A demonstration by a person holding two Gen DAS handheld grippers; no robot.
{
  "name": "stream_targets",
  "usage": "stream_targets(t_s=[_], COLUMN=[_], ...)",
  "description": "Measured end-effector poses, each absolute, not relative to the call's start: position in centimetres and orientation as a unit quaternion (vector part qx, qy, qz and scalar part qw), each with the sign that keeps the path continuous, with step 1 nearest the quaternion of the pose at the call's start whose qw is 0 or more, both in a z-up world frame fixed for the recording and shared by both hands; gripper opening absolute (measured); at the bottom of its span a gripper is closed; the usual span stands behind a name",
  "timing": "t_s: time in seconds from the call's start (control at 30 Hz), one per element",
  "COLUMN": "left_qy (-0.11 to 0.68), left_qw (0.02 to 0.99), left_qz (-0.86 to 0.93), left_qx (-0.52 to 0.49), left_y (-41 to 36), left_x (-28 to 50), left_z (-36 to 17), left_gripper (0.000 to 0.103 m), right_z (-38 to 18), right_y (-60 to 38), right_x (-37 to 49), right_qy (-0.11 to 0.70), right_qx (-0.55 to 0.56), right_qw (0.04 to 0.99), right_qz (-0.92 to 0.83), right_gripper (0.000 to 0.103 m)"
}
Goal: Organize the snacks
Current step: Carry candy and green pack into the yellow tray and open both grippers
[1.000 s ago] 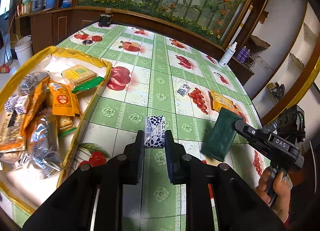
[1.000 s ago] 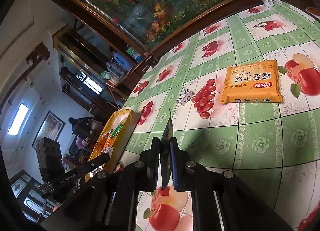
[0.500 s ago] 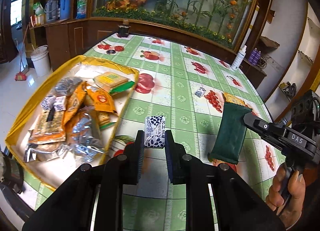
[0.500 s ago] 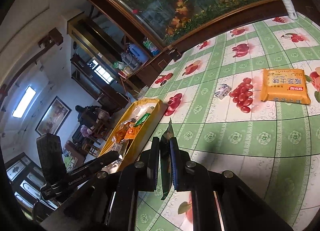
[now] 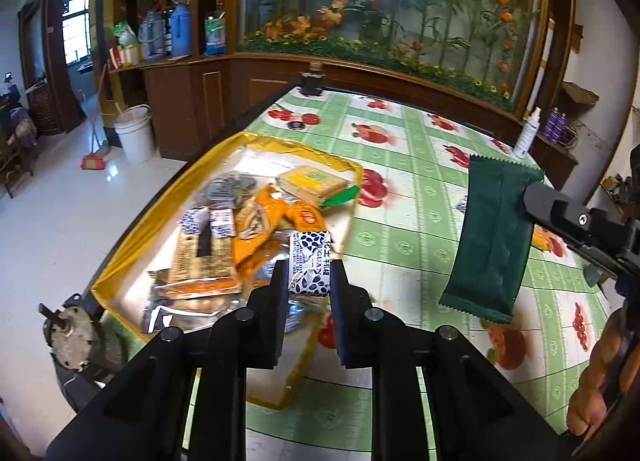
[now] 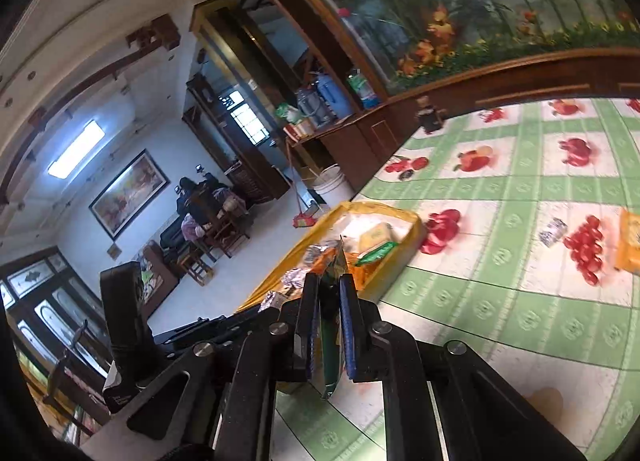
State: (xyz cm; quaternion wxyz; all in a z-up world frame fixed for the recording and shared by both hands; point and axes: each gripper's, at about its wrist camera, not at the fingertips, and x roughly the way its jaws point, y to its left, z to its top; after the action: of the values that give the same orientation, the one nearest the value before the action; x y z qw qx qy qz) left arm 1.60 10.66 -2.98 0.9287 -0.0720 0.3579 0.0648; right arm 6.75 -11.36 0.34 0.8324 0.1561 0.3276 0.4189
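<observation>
My left gripper [image 5: 309, 277] is shut on a small white packet with a dark blue leaf pattern [image 5: 310, 263] and holds it in the air over the near right part of the yellow tray [image 5: 120, 249]. The tray holds several snack packets [image 5: 256, 217]. My right gripper [image 6: 329, 297] is shut on a dark green snack packet [image 6: 330, 337], seen edge-on. In the left wrist view that green packet [image 5: 492, 237] hangs flat from the right gripper's finger, above the table to the right of the tray. The tray also shows in the right wrist view [image 6: 404, 217].
The table has a green checked cloth with fruit prints [image 5: 408, 197]. On it lie a small patterned packet [image 6: 553, 231] and an orange packet [image 6: 630, 241]. A white spray bottle [image 5: 527, 133] and a dark jar [image 5: 312, 81] stand at the far edge. The floor drops off left of the tray.
Both grippers have swung left toward the tray with their packets. The left gripper now holds its packet over the tray instead of over the tablecloth.
</observation>
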Motion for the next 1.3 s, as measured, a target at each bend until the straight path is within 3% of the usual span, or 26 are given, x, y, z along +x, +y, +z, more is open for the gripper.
stream_targets(t_s=[0.37, 0.97, 1.23, 1.3], left_qy=[0.355, 0.37, 0.381, 0.385], left_qw=[0.924, 0.912, 0.906, 0.904], left_qz=[0.117, 0.158, 0.163, 0.166], left_qx=[-0.081, -0.082, -0.081, -0.085], left_y=[14.9, 18.0, 18.3, 18.3], left_x=[1.6, 3.5, 4.1, 4.2], left_z=[-3.7, -5.4, -6.2, -6.3], left_gripper=[0.017, 0.017, 0.017, 0.017], right_z=[1.9, -0.1, -2.4, -2.6], right_y=[-4.2, 6.2, 7.2, 7.1], right_x=[7.3, 8.4, 9.5, 9.9], right_qy=[0.301, 0.23, 0.252, 0.263], right_qx=[0.094, -0.115, -0.135, -0.126], right_qw=[0.839, 0.88, 0.875, 0.87], right_qz=[0.444, 0.4, 0.391, 0.397], right_gripper=[0.01, 0.01, 0.011, 0.015])
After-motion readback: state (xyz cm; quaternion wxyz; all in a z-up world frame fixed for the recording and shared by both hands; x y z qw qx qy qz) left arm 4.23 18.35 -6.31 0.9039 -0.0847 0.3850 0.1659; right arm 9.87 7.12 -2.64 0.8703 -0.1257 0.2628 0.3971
